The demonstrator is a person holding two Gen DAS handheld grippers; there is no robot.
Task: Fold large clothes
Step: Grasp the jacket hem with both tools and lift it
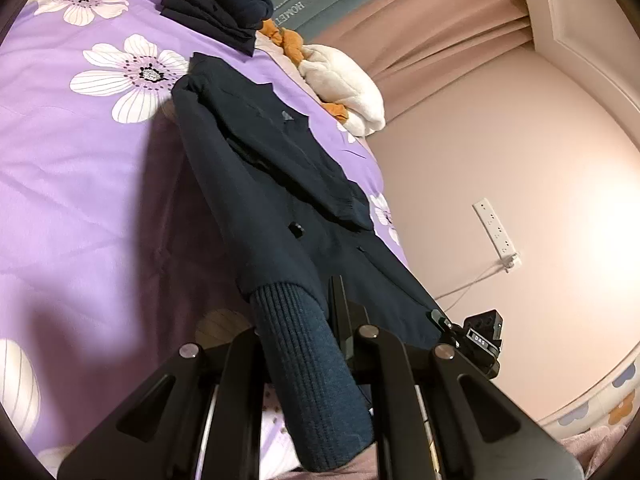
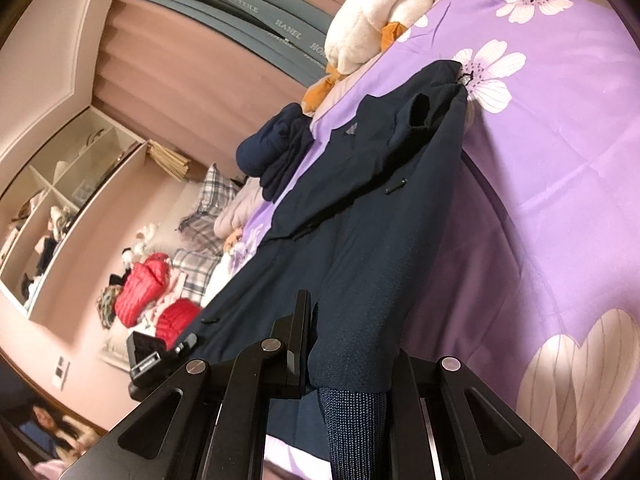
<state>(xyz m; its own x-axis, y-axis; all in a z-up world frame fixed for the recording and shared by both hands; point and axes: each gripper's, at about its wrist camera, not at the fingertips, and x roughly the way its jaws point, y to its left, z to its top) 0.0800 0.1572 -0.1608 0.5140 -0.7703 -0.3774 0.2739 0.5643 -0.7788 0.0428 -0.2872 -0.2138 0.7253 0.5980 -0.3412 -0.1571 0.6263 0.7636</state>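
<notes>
A large dark navy jacket (image 1: 276,184) lies lengthwise on a purple flowered bedspread (image 1: 80,168). My left gripper (image 1: 298,332) is shut on the jacket's ribbed hem (image 1: 316,380) at one bottom corner. My right gripper (image 2: 352,360) is shut on the ribbed hem (image 2: 354,424) at the other bottom corner of the jacket (image 2: 360,208). One sleeve is folded across the jacket's front. The collar end lies far from me. In each view the other gripper's black body shows at the hem's far corner.
A folded dark navy garment (image 1: 220,4) lies beyond the collar. A white and orange plush toy (image 1: 344,80) rests by the bed's edge. A white power strip (image 1: 496,232) lies on the pink floor. Red jackets (image 2: 140,292) and shelves (image 2: 52,200) are past the bed.
</notes>
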